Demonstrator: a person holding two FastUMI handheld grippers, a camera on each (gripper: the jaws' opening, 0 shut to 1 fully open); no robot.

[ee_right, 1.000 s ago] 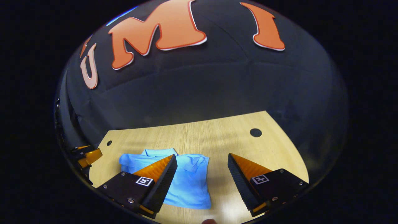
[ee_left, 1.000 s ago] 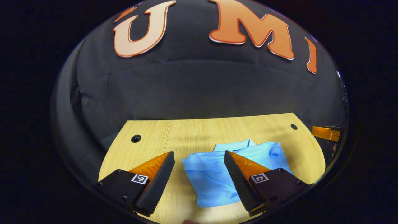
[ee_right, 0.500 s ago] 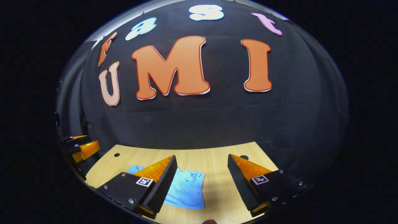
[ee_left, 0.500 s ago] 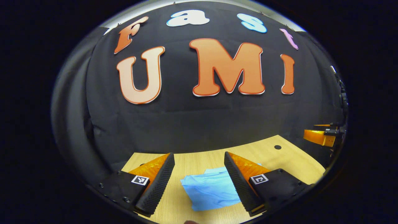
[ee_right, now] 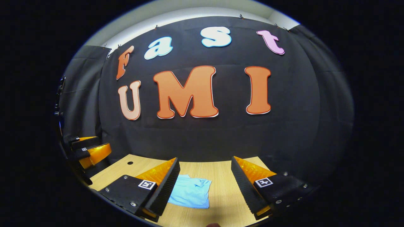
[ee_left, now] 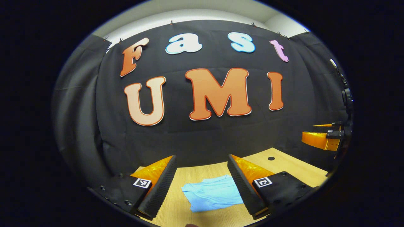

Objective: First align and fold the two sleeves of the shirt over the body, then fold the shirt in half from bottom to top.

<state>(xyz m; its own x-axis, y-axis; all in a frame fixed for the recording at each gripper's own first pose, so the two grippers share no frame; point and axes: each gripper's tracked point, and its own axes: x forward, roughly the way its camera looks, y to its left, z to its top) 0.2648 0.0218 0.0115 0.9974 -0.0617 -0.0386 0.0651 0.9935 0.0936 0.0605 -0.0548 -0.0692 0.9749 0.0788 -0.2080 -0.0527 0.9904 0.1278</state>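
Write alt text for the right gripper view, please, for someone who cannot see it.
A folded light-blue shirt lies on a wooden table, beyond the open right claw, which holds nothing. The left claw hovers at the far left, before a black cloth wall.

You worked in a recording booth, not a home: black cloth wall (ee_left: 202, 138) hung by clips from a pale room wall (ee_right: 189, 12), enclosing a bare light-wood table (ee_right: 221, 176) with round cable holes (ee_left: 271, 158).
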